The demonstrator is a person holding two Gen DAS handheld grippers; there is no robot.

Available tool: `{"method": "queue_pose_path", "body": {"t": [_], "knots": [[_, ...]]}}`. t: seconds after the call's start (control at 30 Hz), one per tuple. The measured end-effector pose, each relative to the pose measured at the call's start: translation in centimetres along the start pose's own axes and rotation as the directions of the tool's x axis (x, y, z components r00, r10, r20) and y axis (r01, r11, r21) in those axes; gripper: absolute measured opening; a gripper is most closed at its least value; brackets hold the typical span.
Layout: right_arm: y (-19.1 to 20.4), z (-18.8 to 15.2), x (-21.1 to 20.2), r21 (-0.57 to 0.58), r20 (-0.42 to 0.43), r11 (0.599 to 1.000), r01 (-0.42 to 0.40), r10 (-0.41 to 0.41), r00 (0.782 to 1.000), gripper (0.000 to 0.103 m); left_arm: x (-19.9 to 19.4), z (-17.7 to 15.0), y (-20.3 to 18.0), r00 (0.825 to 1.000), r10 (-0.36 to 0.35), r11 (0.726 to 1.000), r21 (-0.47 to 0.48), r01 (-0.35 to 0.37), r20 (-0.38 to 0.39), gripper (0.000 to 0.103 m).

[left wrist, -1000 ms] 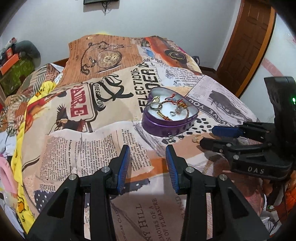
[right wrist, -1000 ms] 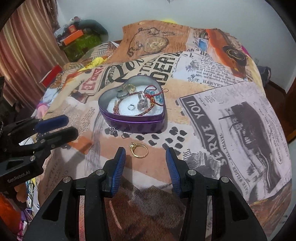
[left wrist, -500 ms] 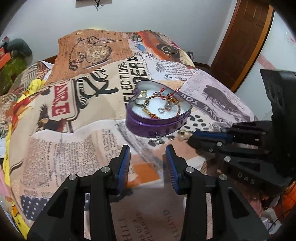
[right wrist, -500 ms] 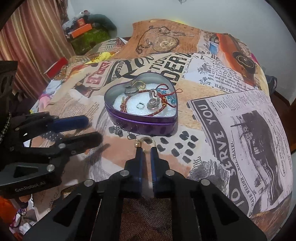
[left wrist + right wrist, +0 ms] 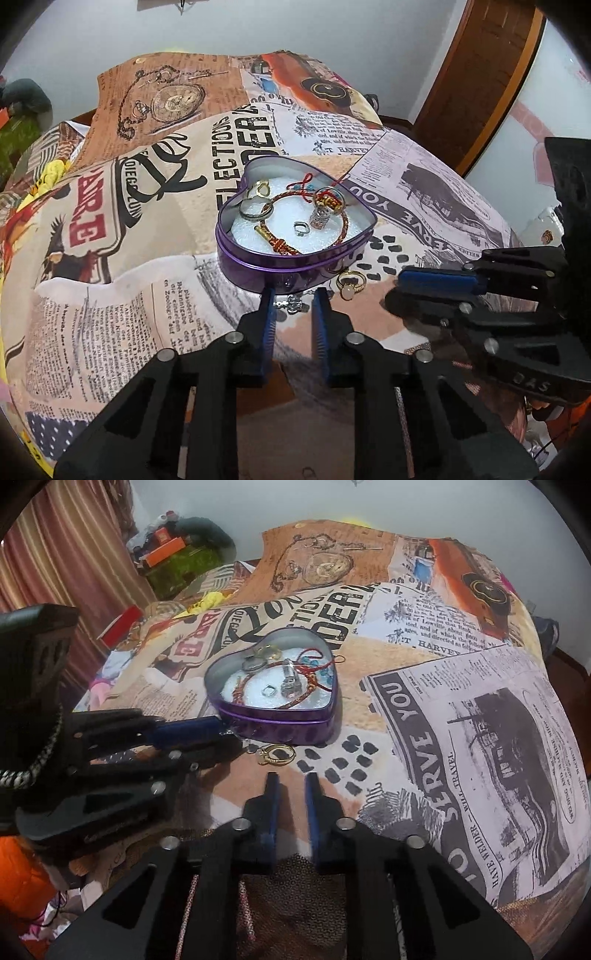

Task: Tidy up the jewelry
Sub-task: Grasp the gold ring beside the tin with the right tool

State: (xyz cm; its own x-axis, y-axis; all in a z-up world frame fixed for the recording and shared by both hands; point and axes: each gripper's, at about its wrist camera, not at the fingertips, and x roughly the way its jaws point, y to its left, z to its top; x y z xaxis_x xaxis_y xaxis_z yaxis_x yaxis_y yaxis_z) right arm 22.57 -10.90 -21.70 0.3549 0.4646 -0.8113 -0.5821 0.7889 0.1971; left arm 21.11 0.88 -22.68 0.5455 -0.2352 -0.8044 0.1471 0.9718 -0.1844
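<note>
Left hand-held gripper point(image 5: 293, 295), its jaws closing around a small silver earring point(image 5: 294, 303) not yet pinched, sits at six o'clock of the purple heart tin point(image 5: 280, 264). Right hand-held gripper point(image 5: 291, 777), marked "DAS", is opening, empty; gold ring point(image 5: 277, 755) at its twelve o'clock. Bedspread point(image 5: 461, 716) reads "SERVE YOU".

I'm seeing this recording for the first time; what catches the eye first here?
The purple heart-shaped tin, mid-bed on the newspaper-print bedspread, holding a red-gold braided bracelet and rings. In front of it lie a gold ring and a small silver earring, the latter between the left gripper's closing jaws.
</note>
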Motion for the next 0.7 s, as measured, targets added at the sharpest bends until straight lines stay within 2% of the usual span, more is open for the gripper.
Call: {"method": "queue_pose_path", "body": {"t": [0.03,0.07,0.1,0.43,0.7], "knots": [[0.0,0.0,0.0,-0.005,0.002,1.0,0.004,-0.004,1.0,0.024,0.0,0.0,0.1,1.0,-0.001,1.0,-0.002,0.001,0.001,0.013],[0.0,0.1,0.0,-0.009,0.005,1.0,0.008,-0.008,1.0,0.03,0.1,0.0,0.1,1.0,-0.003,1.0,-0.004,0.003,0.001,0.012],[0.0,0.1,0.0,-0.013,0.008,1.0,0.008,-0.008,1.0,0.032,0.1,-0.1,0.2,1.0,-0.005,1.0,-0.004,0.005,0.004,0.012],[1.1,1.2,1.3,-0.055,-0.021,0.998,0.005,-0.006,1.0,0.032,-1.3,-0.5,0.9,0.999,0.01,1.0,-0.013,-0.01,0.042,0.012],[1.5,1.9,2.7,-0.088,-0.055,0.996,0.033,-0.038,0.998,0.031,-2.4,-1.1,1.7,0.998,0.017,1.0,-0.026,-0.016,0.061,0.012]]}}
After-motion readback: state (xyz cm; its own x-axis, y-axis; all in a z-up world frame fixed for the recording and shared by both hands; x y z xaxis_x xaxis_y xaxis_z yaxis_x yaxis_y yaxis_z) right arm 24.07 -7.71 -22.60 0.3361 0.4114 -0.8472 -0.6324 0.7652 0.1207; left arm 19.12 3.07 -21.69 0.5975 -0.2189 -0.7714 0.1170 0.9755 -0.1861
